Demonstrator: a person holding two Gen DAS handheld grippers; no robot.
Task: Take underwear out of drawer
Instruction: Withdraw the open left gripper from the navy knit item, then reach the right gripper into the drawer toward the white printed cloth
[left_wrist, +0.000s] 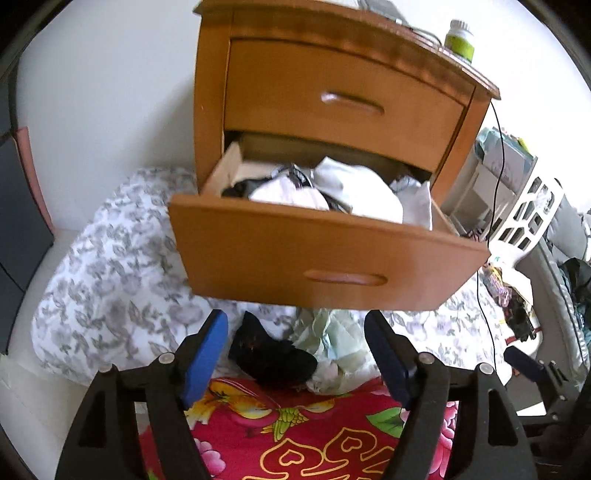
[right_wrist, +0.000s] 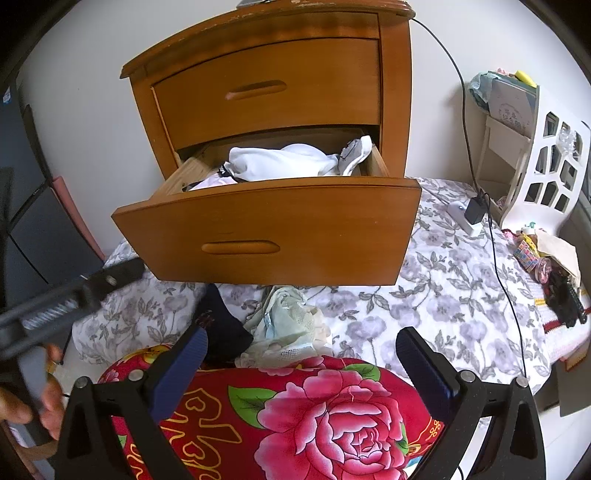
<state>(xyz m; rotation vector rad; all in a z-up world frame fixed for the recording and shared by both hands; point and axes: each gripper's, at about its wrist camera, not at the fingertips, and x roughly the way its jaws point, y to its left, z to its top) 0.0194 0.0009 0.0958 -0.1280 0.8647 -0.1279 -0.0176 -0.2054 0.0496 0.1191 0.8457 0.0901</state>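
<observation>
A wooden nightstand has its lower drawer (left_wrist: 314, 254) (right_wrist: 273, 229) pulled out, with white and dark underwear (left_wrist: 332, 188) (right_wrist: 280, 162) heaped inside. On the bed below the drawer lie a black garment (left_wrist: 269, 354) (right_wrist: 221, 328) and a pale green lace garment (left_wrist: 332, 347) (right_wrist: 288, 325). My left gripper (left_wrist: 295, 325) stands open just above these two, nothing between its blue pads. My right gripper (right_wrist: 303, 339) is open too, over the red quilt, holding nothing. The left gripper's body (right_wrist: 55, 302) shows at the left of the right wrist view, held by a hand (right_wrist: 44, 398).
A red floral quilt (right_wrist: 332, 417) lies nearest me; a grey-flowered bedspread (right_wrist: 443, 277) covers the bed. A white cutout rack (right_wrist: 546, 162), a charger and black cable (right_wrist: 476, 210) and small clutter (right_wrist: 546, 266) sit at the right. A green bottle (left_wrist: 460, 40) stands on the nightstand.
</observation>
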